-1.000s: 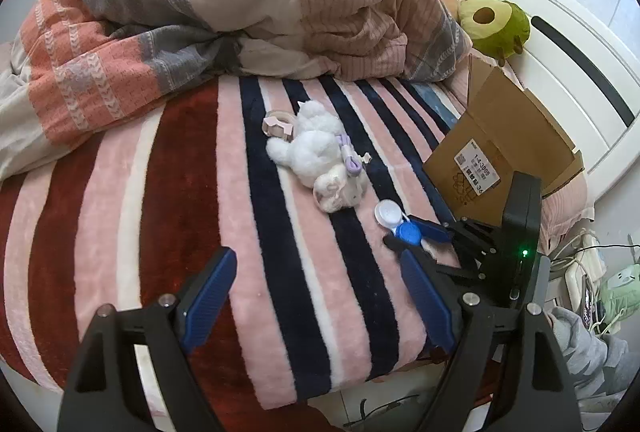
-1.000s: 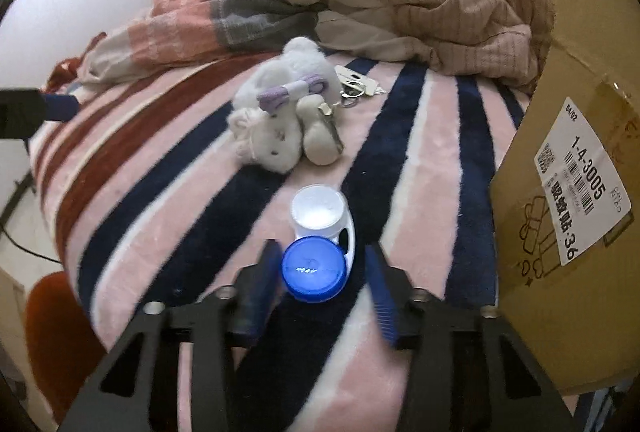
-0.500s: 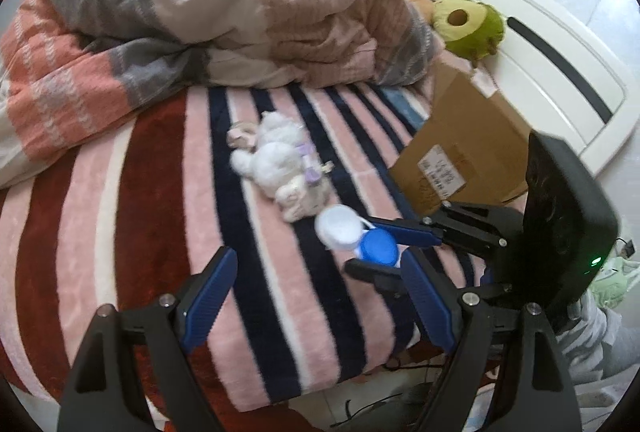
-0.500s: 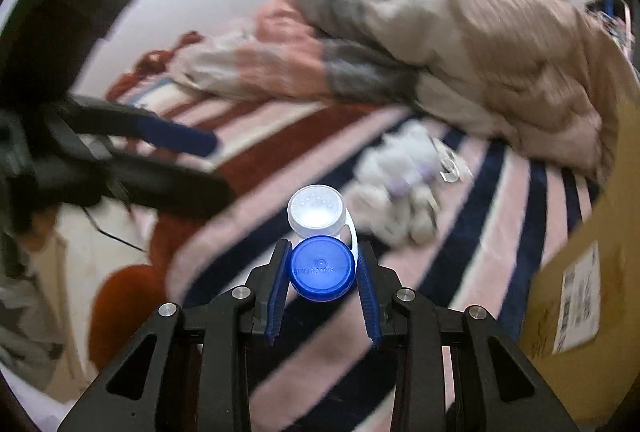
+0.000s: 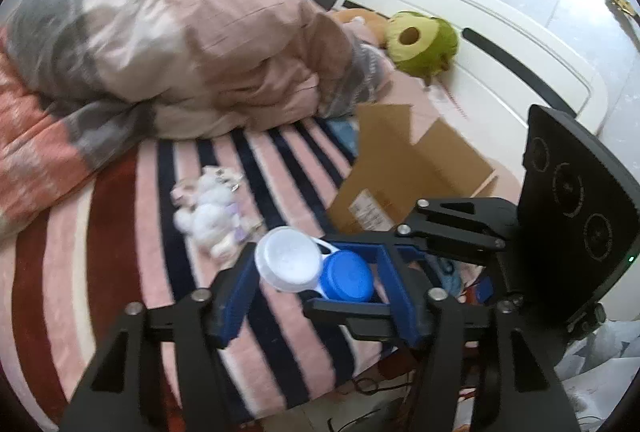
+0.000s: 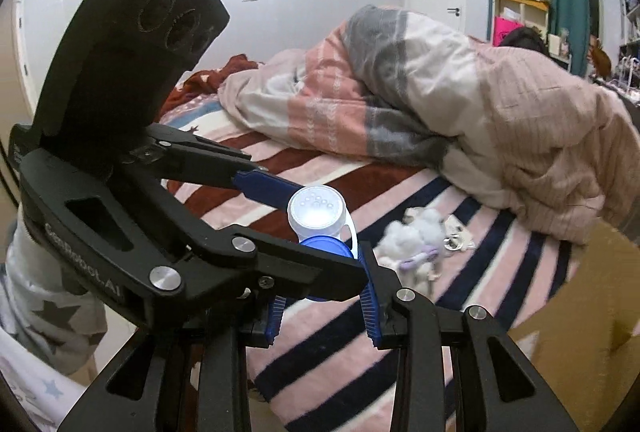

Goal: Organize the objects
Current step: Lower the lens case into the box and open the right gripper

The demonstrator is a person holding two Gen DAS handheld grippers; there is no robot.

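1. White-and-blue twin-cap plastic lens case [image 5: 316, 270]: lifted above striped blanket's [image 5: 160, 272] front edge.
2. Right gripper [image 6: 322, 302]: pinching blue cap.
3. Left gripper [image 5: 320, 296]: spread around the case.
4. White plush toy [image 5: 208, 218]: mid-blanket, beside brown cardboard box [image 5: 404, 172].

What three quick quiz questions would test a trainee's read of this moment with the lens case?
1. True or false: the right gripper is shut on the blue-capped end of the lens case.
2. Multiple choice: the white plush toy lies A) inside the cardboard box, B) on the striped blanket, C) between the fingers of the left gripper.
3. Fill in: the left gripper's jaws stand ___ on either side of the lens case.

Key: 1 true; 2 B; 3 open.
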